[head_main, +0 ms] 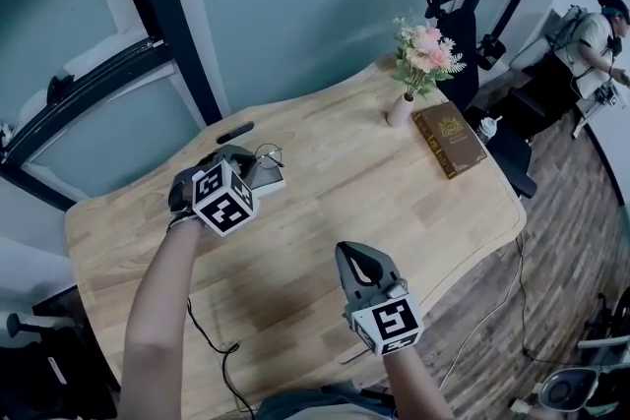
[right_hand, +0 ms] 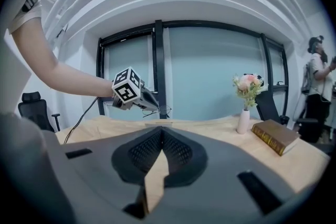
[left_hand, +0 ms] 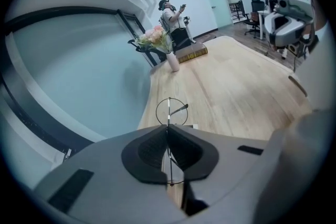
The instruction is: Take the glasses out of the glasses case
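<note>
Round wire-rimmed glasses (head_main: 269, 153) hang above the wooden table (head_main: 335, 192) at its far left, with my left gripper (head_main: 252, 164) shut on their thin frame. In the left gripper view one lens ring (left_hand: 171, 111) sticks out past the closed jaws (left_hand: 168, 128). A flat, light glasses case (head_main: 269, 182) lies on the table just below them. From the right gripper view the left gripper (right_hand: 152, 105) holds the glasses (right_hand: 163, 110) clear above the case (right_hand: 157, 124). My right gripper (head_main: 346, 251) hovers over the near middle of the table, shut and empty (right_hand: 161, 131).
A slim vase of pink flowers (head_main: 402, 105) and a brown book (head_main: 449, 140) stand at the table's far right. A small dark object (head_main: 234, 132) lies near the back edge. An office chair (head_main: 448, 5) and a person (head_main: 596, 39) are beyond the table.
</note>
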`<action>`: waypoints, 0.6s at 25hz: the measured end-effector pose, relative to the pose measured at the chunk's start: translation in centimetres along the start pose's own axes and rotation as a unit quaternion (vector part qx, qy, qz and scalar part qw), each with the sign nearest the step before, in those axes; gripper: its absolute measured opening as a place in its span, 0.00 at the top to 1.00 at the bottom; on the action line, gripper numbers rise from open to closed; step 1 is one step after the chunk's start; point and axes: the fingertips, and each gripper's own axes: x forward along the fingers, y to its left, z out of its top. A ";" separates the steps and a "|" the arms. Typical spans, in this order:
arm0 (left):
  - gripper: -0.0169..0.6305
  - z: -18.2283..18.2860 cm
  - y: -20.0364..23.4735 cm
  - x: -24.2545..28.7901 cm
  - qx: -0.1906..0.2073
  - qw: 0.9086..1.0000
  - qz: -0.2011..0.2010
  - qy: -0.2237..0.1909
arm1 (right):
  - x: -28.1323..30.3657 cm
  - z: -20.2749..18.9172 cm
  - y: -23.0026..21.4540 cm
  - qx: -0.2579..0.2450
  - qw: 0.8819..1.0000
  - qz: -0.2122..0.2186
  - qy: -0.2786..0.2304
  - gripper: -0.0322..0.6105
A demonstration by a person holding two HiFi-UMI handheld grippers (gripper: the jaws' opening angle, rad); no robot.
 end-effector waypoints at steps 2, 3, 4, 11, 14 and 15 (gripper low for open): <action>0.94 1.0 -0.4 0.6 0.002 1.000 -0.007 -0.004 | -0.6 -0.3 -0.4 0.001 1.000 -0.007 0.002 0.93; 0.94 1.5 -0.6 1.0 0.001 1.000 -0.010 -0.007 | -0.9 -0.6 -0.8 0.002 1.000 -0.012 0.005 0.93; 0.94 2.2 -0.7 1.5 -0.002 1.000 -0.014 -0.012 | -1.3 -0.9 -1.2 0.004 1.000 -0.018 0.009 0.93; 0.94 6.6 -1.9 5.8 -0.007 0.999 -0.042 -0.032 | -3.9 -3.8 -4.8 0.048 0.996 -0.068 0.029 0.93; 0.94 7.9 -3.2 8.3 -0.001 0.997 -0.063 -0.033 | -4.7 -4.7 -6.1 0.063 0.994 -0.087 0.035 0.93; 0.94 8.1 -3.6 9.1 -0.001 0.997 -0.070 -0.032 | -4.9 -5.1 -6.5 0.067 0.993 -0.093 0.037 0.93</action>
